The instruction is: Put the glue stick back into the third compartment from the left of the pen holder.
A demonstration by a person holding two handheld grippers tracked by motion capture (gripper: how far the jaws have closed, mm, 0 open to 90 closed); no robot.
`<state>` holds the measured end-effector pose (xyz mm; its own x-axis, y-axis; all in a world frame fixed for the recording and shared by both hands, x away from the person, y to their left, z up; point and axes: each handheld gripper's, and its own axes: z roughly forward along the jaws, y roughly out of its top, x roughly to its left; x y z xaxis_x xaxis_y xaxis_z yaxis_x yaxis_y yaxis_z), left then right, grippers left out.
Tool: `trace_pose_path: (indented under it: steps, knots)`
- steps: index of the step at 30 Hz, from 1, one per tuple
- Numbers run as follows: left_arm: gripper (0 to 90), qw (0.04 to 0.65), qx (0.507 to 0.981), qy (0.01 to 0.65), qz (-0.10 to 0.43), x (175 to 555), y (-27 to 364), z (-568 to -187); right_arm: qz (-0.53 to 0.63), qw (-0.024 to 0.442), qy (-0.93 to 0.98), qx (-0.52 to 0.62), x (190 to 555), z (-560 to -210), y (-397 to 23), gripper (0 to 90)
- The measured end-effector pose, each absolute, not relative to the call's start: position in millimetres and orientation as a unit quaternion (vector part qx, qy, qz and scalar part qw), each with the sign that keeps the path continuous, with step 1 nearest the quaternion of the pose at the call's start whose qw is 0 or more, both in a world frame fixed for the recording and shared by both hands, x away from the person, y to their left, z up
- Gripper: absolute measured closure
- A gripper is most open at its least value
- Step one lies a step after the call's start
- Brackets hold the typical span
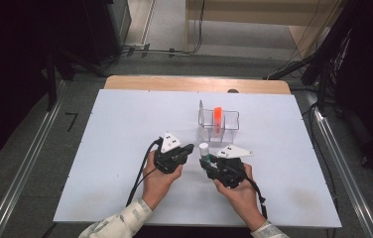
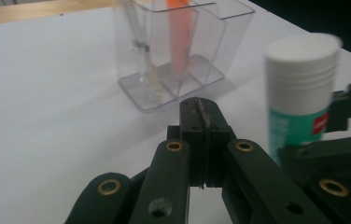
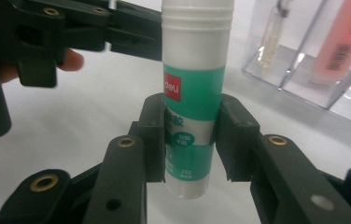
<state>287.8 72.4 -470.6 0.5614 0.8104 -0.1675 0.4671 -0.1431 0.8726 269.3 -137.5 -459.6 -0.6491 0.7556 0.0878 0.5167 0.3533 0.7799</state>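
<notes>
A green and white glue stick (image 3: pixel 193 100) with a white cap stands upright between the pads of my right gripper (image 3: pixel 191 140), which is shut on its lower body. From above, the stick (image 1: pixel 203 148) sits at the tip of the right gripper (image 1: pixel 207 161). In the left gripper view the glue stick (image 2: pixel 300 91) rises at the right, close beside my left gripper (image 2: pixel 200 116), whose jaws are shut together with nothing between them. The left gripper (image 1: pixel 188 148) lies just left of the stick in the high view.
A clear plastic organiser (image 1: pixel 217 121) with compartments stands just beyond the grippers on the white table (image 1: pixel 125 124); it holds an orange tube (image 1: pixel 217 116) and a thin clear item (image 2: pixel 146 60). The table's wooden far edge (image 1: pixel 174 83) lies behind.
</notes>
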Motion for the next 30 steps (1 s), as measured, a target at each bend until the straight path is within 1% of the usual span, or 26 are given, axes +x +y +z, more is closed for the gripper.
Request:
trace_pose_path:
  steps: [5, 10, 15, 17, 18, 22, 30]
  knots:
    - [81.0, 0.484, 0.719, 0.467, 0.177, 292, 90, -476, 0.414, 0.147, 0.802, 0.404, 273, -458, -145, 63.9]
    - [58.1, 0.464, 0.709, 0.489, 0.206, 294, 102, -479, 0.417, 0.153, 0.796, 0.412, 275, -456, -152, 63.9]
    - [44.4, 0.452, 0.702, 0.506, 0.218, 294, 110, -481, 0.418, 0.157, 0.791, 0.418, 277, -455, -157, 63.9]
    - [36.6, 0.448, 0.699, 0.512, 0.221, 295, 112, -482, 0.420, 0.159, 0.789, 0.420, 278, -454, -159, 63.9]
    - [34.2, 0.447, 0.697, 0.515, 0.221, 295, 113, -482, 0.420, 0.160, 0.788, 0.420, 279, -454, -160, 63.9]
    - [28.7, 0.445, 0.691, 0.524, 0.225, 296, 117, -483, 0.423, 0.163, 0.783, 0.426, 281, -453, -165, 63.9]
    - [27.5, 0.447, 0.686, 0.528, 0.224, 294, 122, -483, 0.433, 0.169, 0.770, 0.437, 289, -448, -177, 63.9]
